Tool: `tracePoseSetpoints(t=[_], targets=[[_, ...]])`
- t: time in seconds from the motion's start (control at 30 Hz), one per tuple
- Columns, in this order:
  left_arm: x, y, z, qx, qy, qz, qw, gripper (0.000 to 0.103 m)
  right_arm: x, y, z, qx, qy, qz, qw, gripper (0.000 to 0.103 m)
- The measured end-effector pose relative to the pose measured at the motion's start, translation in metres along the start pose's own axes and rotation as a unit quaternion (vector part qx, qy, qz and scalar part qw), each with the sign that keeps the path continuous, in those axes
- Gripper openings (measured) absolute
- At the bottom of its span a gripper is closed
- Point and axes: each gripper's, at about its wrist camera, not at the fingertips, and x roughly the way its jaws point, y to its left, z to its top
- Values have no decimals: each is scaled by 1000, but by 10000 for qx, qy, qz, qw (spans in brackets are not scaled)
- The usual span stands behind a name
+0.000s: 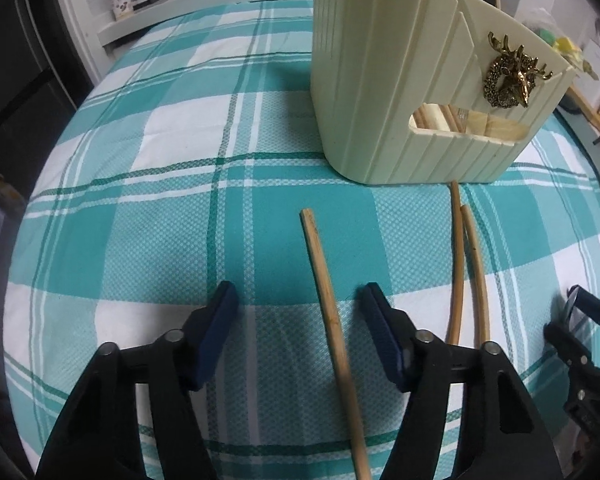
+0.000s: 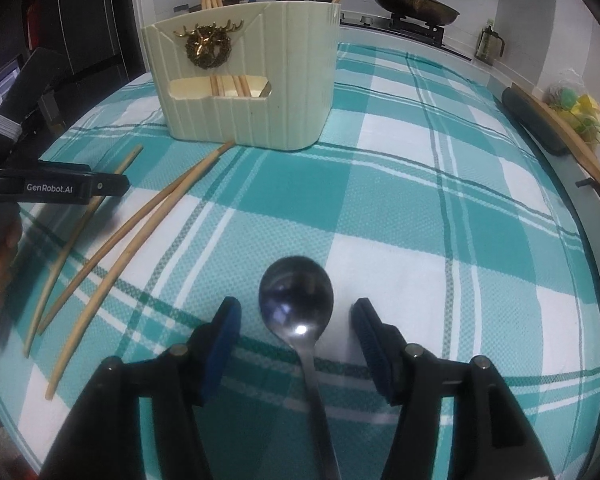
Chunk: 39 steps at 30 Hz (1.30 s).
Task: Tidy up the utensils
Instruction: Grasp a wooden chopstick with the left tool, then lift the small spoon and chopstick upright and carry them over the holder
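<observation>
A cream ribbed utensil holder (image 1: pixel 384 80) with a brass deer badge stands on the teal checked cloth; it also shows in the right wrist view (image 2: pixel 260 80), with chopsticks and utensils standing in it. My left gripper (image 1: pixel 300 300) is open, jaws either side of a wooden chopstick (image 1: pixel 328 312) lying on the cloth. Two more chopsticks (image 1: pixel 466 272) lie to its right, tips by the holder. My right gripper (image 2: pixel 296 316) is open around a metal spoon (image 2: pixel 298 300) lying bowl forward on the cloth. The three chopsticks (image 2: pixel 140 220) lie to its left.
The left gripper's body (image 2: pixel 56 188) shows at the left of the right wrist view. The right gripper (image 1: pixel 580 340) shows at the left wrist view's right edge. Pans (image 2: pixel 414 4), a pot and bottles stand on the counter behind. A board (image 2: pixel 564 136) lies at the table's right edge.
</observation>
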Motion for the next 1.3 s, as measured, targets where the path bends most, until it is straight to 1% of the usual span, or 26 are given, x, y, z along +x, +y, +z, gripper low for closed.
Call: tracePoseSetpoints(t=[0.03, 0.07, 0.1, 0.13, 0.17, 0.23, 0.3, 0.33, 0.43, 0.53, 0.63, 0.8, 0.9, 1.07, 1.2, 1.3], targets=[[0, -1, 2, 7, -15, -30, 10000, 46, 1, 1, 2, -5, -38, -24, 10000, 49], [0, -2, 3, 20, -51, -38, 10000, 39, 1, 1, 3, -11, -78, -48, 10000, 40], [1, -3, 5, 37, -80, -46, 10000, 26, 1, 2, 4, -26, -108, -78, 9999, 36], [1, -3, 7, 26, -109, -79, 9999, 13, 1, 4, 4, -43, -128, -120, 9998, 36], [2, -2, 9, -20, -114, -115, 9999, 9, 1, 4, 5, -50, -149, -148, 9998, 36], [0, 3, 8, -193, -111, -226, 9995, 6, 0, 4, 4, -22, -200, -158, 9997, 36], [-7, 9, 4, -348, -174, -402, 9984, 5, -3, 1, 3, 61, -246, -133, 9996, 36], [-12, 10, 2, -366, -241, -409, 9982, 5, -9, -2, 3, 133, -314, -93, 9994, 36], [-38, 13, -4, -345, -553, -479, 9967, 5, -32, -9, 3, 276, -598, 48, 9978, 36], [-72, 16, -9, -338, -897, -617, 9935, 5, -60, -14, 6, 354, -892, 238, 9951, 36], [-114, 18, -15, -331, -1286, -812, 9878, 5, -88, -15, 9, 376, -1147, 419, 9918, 36], [-165, 23, -22, -362, -1782, -1010, 9781, 5, -125, -15, 11, 407, -1513, 642, 9856, 36], [-182, 28, -25, -455, -1912, -1191, 9732, 5, -142, -16, 12, 477, -1677, 741, 9819, 36], [-194, 26, -27, -433, -2027, -1225, 9706, 5, -158, -17, 18, 574, -1827, 904, 9773, 36], [-198, 24, -23, -411, -2055, -1273, 9695, 5, -165, -16, 26, 564, -1940, 888, 9754, 36], [-203, 26, -15, -452, -2069, -1373, 9676, 5, -168, -17, 36, 567, -1974, 913, 9744, 36]])
